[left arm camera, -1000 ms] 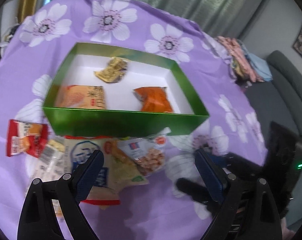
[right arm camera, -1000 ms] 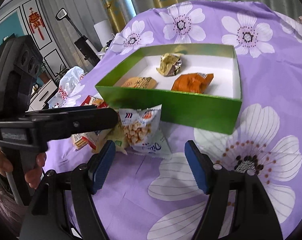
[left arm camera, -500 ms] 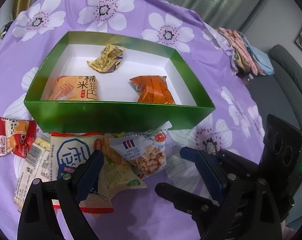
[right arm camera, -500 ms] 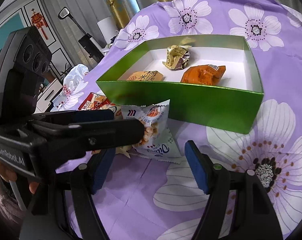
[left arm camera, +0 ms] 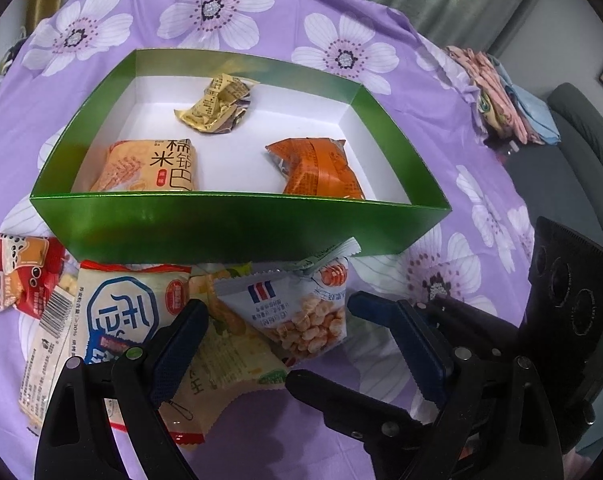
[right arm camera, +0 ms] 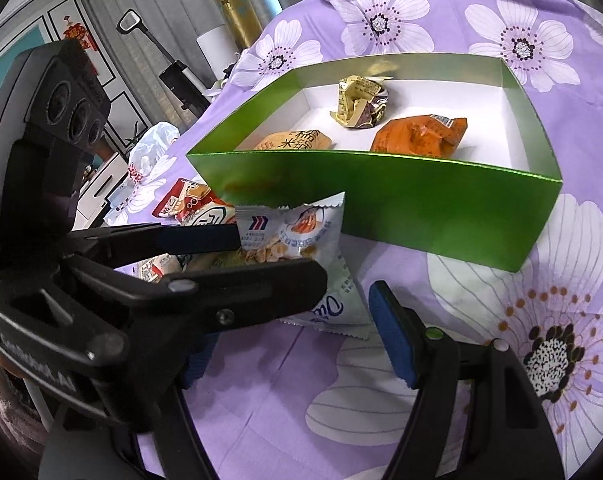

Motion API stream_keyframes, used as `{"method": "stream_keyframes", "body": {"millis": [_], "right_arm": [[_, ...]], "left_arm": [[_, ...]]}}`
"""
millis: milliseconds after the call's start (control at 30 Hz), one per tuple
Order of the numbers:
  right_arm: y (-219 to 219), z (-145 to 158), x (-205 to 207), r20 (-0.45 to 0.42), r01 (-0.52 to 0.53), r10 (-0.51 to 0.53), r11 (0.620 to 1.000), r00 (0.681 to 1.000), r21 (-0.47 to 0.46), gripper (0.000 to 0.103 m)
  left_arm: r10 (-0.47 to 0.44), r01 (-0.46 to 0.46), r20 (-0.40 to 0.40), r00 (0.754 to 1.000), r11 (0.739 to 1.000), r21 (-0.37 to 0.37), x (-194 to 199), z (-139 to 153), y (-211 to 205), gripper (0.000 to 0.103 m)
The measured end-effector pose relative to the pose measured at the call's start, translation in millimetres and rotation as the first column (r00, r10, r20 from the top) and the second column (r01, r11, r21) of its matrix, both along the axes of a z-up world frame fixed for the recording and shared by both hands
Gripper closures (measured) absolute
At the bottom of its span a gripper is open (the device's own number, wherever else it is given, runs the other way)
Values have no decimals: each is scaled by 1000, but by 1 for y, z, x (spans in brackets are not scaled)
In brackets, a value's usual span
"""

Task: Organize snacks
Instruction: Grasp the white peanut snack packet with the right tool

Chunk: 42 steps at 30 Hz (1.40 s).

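Surface: purple flowered tablecloth, with curtains behind.
Green box: open-topped, white inside, holding a yellow crumpled packet, an orange rice-cracker pack and an orange packet.
Loose snacks: piled just in front of the box's near wall; peanut packet uppermost, white-and-blue packet beside it, red packet at far left.
Left gripper: fingers spread wide, either side of the peanut packet, not touching it.
Right gripper: fingers wide apart, holding nothing, low over the cloth just beside the peanut packet.
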State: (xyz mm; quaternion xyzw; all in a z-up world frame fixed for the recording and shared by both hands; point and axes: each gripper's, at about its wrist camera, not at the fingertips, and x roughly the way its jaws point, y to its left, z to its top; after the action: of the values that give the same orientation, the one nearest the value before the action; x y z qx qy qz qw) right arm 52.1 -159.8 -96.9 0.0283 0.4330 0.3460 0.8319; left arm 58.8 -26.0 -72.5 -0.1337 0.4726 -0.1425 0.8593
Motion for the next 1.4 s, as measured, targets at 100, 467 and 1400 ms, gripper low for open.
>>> {"method": "stream_keyframes", "body": {"millis": [100, 467, 1400], "right_arm": [[2, -3, 2, -3, -6, 6, 1000, 1000, 2, 31], [4, -7, 7, -15, -10, 11, 1000, 1000, 20, 42], [-2, 27, -15, 117, 3, -8, 999, 993, 37, 59]], "left_arm": [[2, -2, 3, 1000, 1000, 15, 0, 0, -2, 13], [8, -8, 4, 1000, 999, 46, 2, -1, -6, 28], [-40, 37, 113, 993, 999, 28, -14, 30, -20, 52]]}}
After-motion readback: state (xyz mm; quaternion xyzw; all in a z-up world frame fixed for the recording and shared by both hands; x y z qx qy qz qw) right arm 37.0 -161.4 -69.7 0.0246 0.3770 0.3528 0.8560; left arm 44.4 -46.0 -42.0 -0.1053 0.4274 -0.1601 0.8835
